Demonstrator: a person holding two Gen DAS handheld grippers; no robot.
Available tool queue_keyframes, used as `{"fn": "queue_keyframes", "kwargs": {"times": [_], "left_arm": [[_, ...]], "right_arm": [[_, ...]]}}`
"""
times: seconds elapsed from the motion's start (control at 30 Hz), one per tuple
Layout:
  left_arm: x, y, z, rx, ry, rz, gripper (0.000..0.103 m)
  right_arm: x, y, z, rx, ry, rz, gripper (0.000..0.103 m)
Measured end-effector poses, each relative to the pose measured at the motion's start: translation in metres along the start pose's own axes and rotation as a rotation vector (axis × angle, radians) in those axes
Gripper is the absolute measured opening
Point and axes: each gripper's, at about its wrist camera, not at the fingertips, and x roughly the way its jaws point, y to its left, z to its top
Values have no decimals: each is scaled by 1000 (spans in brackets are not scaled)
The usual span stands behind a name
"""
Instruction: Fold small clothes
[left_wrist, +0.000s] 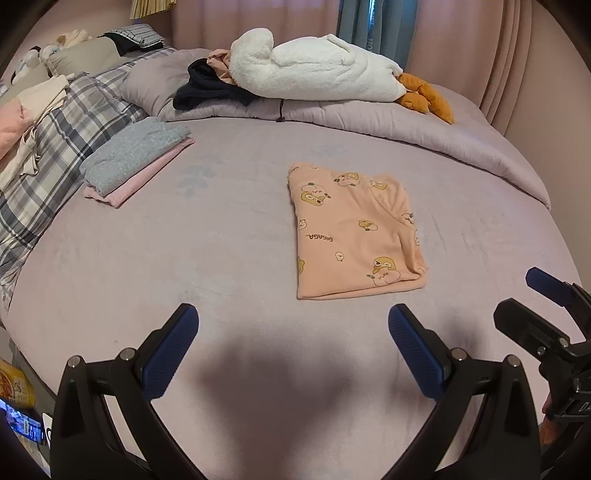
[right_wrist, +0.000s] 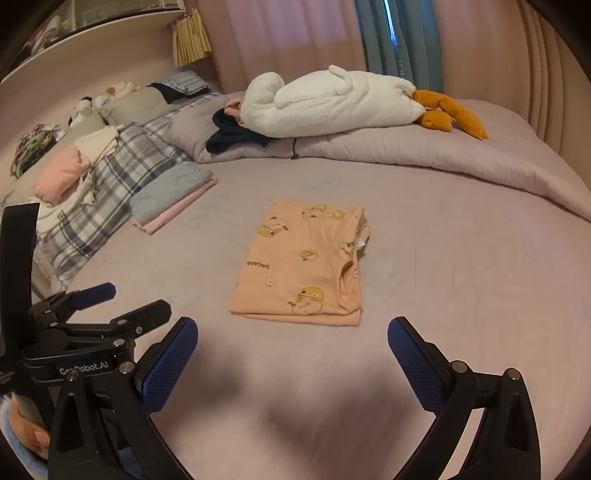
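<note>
Fingers: left gripper (left_wrist: 293, 321) and right gripper (right_wrist: 291, 334) both spread wide, empty.
Folded peach garment (left_wrist: 351, 236) flat on bed (left_wrist: 184, 258), just beyond both grippers.

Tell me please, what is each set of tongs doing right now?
Left tongs: open, holding nothing.
Right tongs: open, holding nothing.

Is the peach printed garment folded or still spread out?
Folded. The peach garment lies as a compact rectangle with layered edges on the bed; both grippers are open, clear of it.
</note>
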Motion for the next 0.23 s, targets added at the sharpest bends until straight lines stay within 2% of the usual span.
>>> {"fn": "queue_keyframes", "kwargs": {"times": [0.23], "left_arm": [[-3, -6, 1, 24, -8, 22, 103]], "right_arm": [[-1, 0, 0, -2, -6, 7, 102]]}}
